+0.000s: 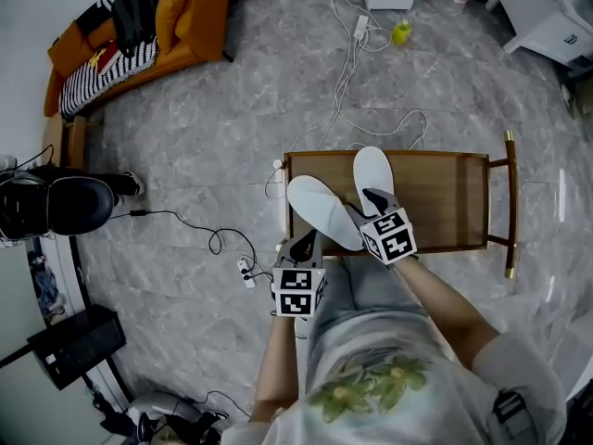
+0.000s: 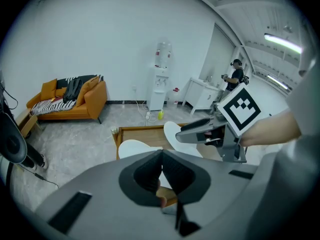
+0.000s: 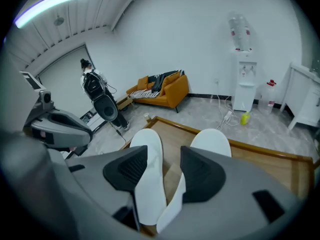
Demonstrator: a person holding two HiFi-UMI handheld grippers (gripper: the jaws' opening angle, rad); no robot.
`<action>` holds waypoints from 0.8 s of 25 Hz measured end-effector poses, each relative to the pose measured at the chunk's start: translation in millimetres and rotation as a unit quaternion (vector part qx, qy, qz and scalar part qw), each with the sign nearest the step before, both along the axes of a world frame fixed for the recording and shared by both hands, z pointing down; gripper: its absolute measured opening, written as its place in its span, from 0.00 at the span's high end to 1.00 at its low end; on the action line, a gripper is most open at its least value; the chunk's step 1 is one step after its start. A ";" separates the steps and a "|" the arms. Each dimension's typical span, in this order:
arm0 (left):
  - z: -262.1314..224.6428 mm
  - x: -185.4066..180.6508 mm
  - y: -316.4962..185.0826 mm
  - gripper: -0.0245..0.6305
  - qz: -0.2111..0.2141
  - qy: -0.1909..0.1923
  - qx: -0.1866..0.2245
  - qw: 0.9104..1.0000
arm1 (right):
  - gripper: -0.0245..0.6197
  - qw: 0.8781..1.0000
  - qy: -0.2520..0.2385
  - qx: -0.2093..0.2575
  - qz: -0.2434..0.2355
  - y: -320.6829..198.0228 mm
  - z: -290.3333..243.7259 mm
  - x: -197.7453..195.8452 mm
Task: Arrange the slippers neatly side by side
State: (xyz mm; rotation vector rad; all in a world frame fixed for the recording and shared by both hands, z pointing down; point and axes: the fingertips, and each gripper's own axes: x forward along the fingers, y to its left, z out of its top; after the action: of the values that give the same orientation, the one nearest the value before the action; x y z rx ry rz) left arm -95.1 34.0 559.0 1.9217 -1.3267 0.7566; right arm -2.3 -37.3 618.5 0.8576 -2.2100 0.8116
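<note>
White, plain, round-toed fabric footwear lies on the rimmed brown wooden table (image 1: 445, 157). The left slipper (image 1: 322, 211) slants, while the right slipper (image 1: 372, 174) points straighter away from you, so the toes are spread and the heels converge. Your right gripper (image 3: 165, 154) has its jaws apart over those heels, pressing neither. Your left gripper (image 2: 162, 156) is closed on nothing by the table's near left corner.

On the left end of the table (image 1: 445, 188), the left slipper (image 1: 320, 209) lay slanted beside the right slipper (image 1: 372, 176), near ends close, far ends spread. Behind the table, cables (image 1: 347, 72) trailed across the floor (image 1: 204, 156); a sofa (image 1: 139, 35) stood far left.
</note>
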 end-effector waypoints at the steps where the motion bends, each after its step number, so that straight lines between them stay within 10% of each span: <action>1: -0.5 -3.0 0.1 0.94 -0.002 -0.001 -0.001 1.000 | 0.66 1.000 -0.001 -0.005 -0.010 1.6 0.6 -5.6; 12: 10.4 -20.3 -6.1 0.94 0.005 0.008 -0.014 1.000 | 0.64 0.987 0.030 -0.047 -0.149 20.4 33.8 -58.7; 20: 24.7 -15.9 -4.6 0.94 0.040 0.023 -0.032 0.998 | 0.63 0.981 0.071 -0.078 -0.163 23.2 70.3 -68.6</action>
State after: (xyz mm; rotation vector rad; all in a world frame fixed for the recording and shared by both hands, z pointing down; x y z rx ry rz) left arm -111.0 29.3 583.7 1.9392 -1.1893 0.7807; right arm -70.8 -14.1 688.8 0.4463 -2.0573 0.7264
